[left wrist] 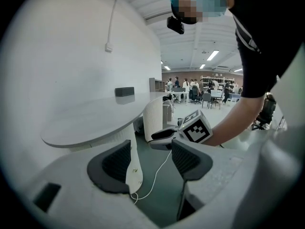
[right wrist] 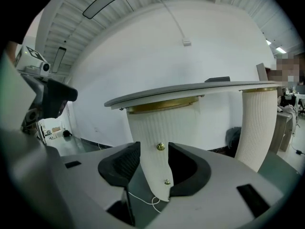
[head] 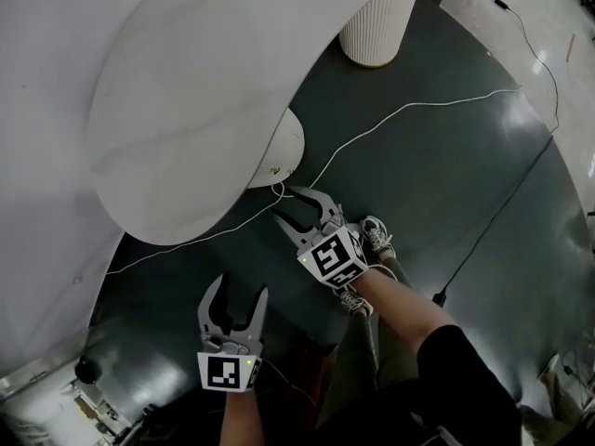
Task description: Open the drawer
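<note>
The white round table [head: 186,110] stands on a ribbed white pedestal [right wrist: 152,128] whose front carries two brass knobs, an upper knob [right wrist: 161,147] and a lower knob [right wrist: 167,182]. My right gripper [right wrist: 155,163] is open and points at that pedestal, with both knobs showing in the gap between its jaws and nothing touching the pads. In the head view the right gripper [head: 284,203] sits just short of the pedestal [head: 284,151]. My left gripper [head: 241,286] hangs lower and nearer to me, open and empty. In the left gripper view the left gripper [left wrist: 150,163] faces the same pedestal [left wrist: 131,161].
A white cable [head: 400,111] runs over the dark floor and loops at the pedestal's foot. A second ribbed leg [head: 376,26] stands farther back. A wall [head: 37,156] curves behind the table. The person's shoes [head: 372,240] are under the right arm. People and desks fill the far room.
</note>
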A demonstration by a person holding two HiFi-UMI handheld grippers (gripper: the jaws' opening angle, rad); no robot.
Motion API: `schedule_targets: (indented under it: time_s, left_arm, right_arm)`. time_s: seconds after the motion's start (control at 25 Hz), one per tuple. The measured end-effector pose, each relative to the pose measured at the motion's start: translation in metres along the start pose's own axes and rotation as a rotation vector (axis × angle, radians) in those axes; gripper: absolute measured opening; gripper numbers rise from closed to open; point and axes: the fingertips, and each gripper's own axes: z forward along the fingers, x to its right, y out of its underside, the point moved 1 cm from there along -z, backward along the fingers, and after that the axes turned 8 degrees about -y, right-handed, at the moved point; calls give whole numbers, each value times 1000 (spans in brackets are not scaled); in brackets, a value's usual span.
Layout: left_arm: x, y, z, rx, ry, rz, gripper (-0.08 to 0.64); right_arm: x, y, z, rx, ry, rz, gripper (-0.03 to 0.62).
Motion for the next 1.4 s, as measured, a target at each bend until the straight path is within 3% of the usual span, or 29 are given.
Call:
schedule_targets:
  time_s: [0.24,0.88,1.4]
  left_arm:
    - [-3,30,-1,-56,-6,-2,265]
    - [-6,68,0,-86,-16,-46,265]
    - [0,79,-6,-113,-18,-52,265]
  right_arm:
    - [6,9,35,1,10,-58,173]
    - [28,28,111,-25,9,-89,173]
    - [31,34,120,-39,-10,-75,104]
